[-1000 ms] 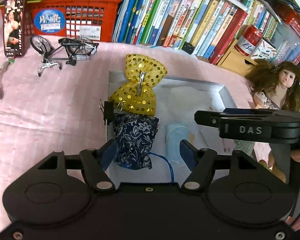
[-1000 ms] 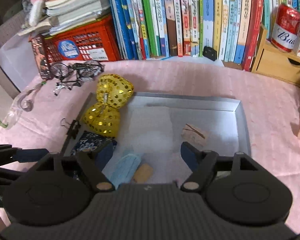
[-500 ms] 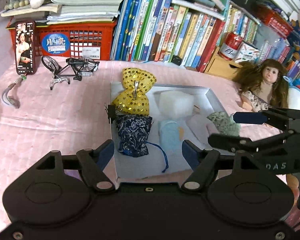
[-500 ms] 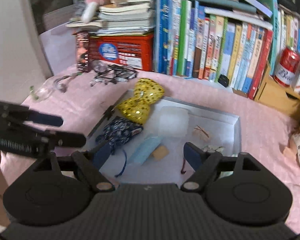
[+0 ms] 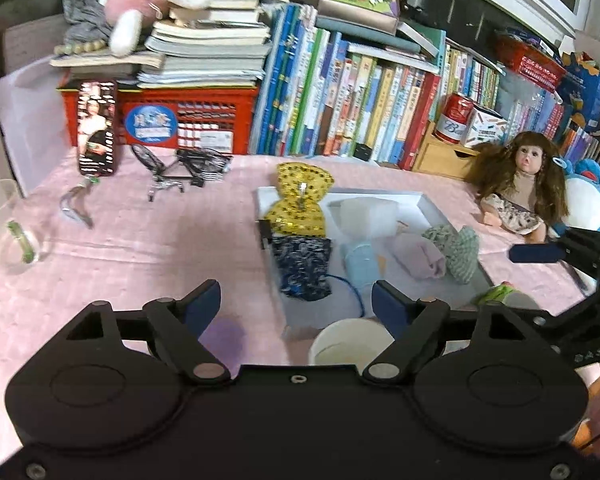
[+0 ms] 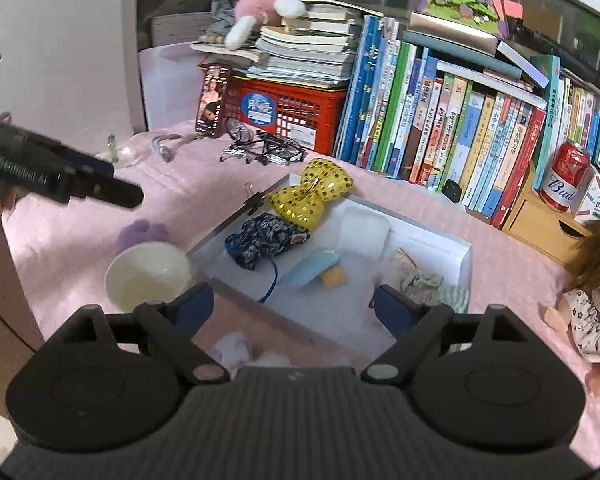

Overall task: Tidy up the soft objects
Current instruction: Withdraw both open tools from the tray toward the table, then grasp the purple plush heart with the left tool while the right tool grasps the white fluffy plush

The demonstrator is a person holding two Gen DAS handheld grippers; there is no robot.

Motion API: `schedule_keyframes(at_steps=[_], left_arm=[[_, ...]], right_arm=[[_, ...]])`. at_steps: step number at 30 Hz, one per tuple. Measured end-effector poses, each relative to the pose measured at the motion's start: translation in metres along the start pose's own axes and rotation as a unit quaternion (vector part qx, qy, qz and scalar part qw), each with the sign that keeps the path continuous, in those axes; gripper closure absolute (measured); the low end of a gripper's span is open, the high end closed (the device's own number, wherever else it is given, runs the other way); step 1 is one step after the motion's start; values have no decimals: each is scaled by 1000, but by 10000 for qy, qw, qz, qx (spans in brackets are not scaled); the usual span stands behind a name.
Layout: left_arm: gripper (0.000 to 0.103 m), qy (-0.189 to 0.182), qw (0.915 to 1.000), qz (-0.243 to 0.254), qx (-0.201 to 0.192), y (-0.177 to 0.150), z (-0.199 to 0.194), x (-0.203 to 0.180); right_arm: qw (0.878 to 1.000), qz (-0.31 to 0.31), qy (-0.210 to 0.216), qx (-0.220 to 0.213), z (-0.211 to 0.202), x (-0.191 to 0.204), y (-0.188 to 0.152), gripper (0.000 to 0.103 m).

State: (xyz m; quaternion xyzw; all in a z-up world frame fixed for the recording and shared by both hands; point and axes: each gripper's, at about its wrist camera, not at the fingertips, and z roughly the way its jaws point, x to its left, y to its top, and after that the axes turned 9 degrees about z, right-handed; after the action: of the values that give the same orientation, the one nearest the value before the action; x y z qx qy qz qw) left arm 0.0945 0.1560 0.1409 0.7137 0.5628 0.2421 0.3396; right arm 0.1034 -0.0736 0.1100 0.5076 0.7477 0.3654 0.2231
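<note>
My desk [image 5: 140,264] wears a pink cloth, with a row of books [image 5: 360,100] along its back edge and the shallow white tray [image 6: 466,258] in the middle holding the soft things: yellow sequin bow [image 5: 298,204] at the far left corner, navy floral pouch [image 5: 302,268] just in front of it (touching), light blue roll [image 5: 358,264] beside that. I have both the left gripper [image 5: 296,304] and the right gripper [image 6: 294,306] hovering on the near side, jaws apart and opening with nothing between them.
</note>
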Motion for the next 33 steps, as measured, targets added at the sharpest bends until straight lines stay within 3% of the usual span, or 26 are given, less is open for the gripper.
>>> schedule_keyframes(at_steps=[7, 16, 23, 27, 33], left_arm=[[20, 287, 9996, 26, -29, -34, 0, 12], [20, 288, 9953, -847, 376, -60, 31, 51], [20, 253, 9851, -1545, 706, -68, 66, 72], [20, 110, 9793, -1831, 860, -71, 83, 77], [19, 28, 9694, -2236, 1014, -69, 103, 85]], right_arm=[[9977, -657, -139, 7, -7, 24, -35, 9], [9858, -1622, -159, 398, 3, 51, -64, 9], [9605, -2474, -55, 1270, 32, 69, -62, 9], [9527, -2503, -67, 1721, 50, 69, -49, 9], [9431, -2636, -210, 2015, 69, 73, -42, 9]])
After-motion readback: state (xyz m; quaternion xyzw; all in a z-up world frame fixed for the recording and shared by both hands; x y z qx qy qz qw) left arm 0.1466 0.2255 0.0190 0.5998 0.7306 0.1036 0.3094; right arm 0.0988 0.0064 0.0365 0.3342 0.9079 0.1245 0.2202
